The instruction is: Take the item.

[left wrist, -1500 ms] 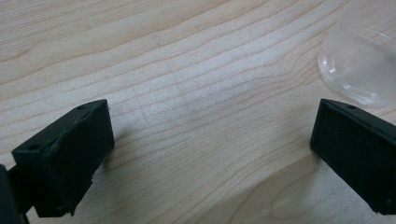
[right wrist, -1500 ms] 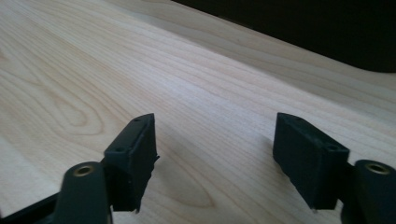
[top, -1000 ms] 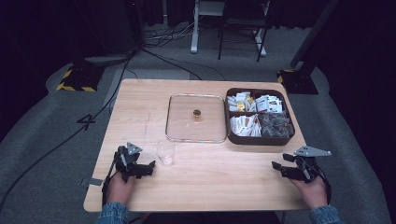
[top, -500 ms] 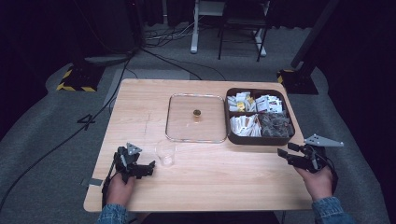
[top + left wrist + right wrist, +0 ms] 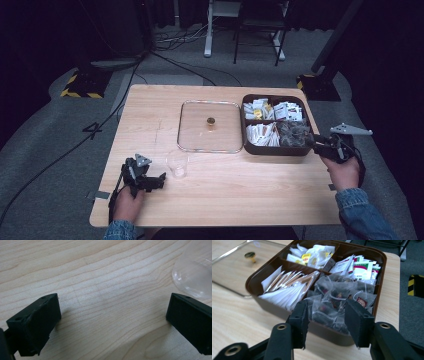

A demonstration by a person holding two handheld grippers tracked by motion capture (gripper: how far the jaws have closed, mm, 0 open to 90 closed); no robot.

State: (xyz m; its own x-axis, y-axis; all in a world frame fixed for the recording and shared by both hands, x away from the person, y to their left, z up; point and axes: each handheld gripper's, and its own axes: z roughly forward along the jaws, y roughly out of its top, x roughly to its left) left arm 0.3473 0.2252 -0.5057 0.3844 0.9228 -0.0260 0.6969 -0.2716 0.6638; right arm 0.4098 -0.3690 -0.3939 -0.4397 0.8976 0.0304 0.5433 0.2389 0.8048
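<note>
A brown four-compartment box (image 5: 245, 127) of tea bags and sachets stands at the right of the wooden table. My right gripper (image 5: 320, 145) hovers just off the box's near right corner and points at it. In the right gripper view its jaws (image 5: 328, 315) stand apart with nothing between them; they have just been closing. Beyond them lie dark tea bags in clear wrappers (image 5: 337, 295) and white sachets (image 5: 287, 287). My left gripper (image 5: 157, 181) rests on the table at front left, wide open (image 5: 113, 306) over bare wood. A clear plastic cup (image 5: 177, 163) (image 5: 195, 277) stands just beside it.
A square glass lid (image 5: 192, 127) with a brass knob (image 5: 210, 121) lies flat left of the box, also in the right gripper view (image 5: 229, 267). Bare wood stretches between the cup and my right hand. Beyond the table are grey floor, cables and dark stands.
My right hand has lifted from the table's front right corner and moved forward toward the box. The left hand and the cup have stayed where they were.
</note>
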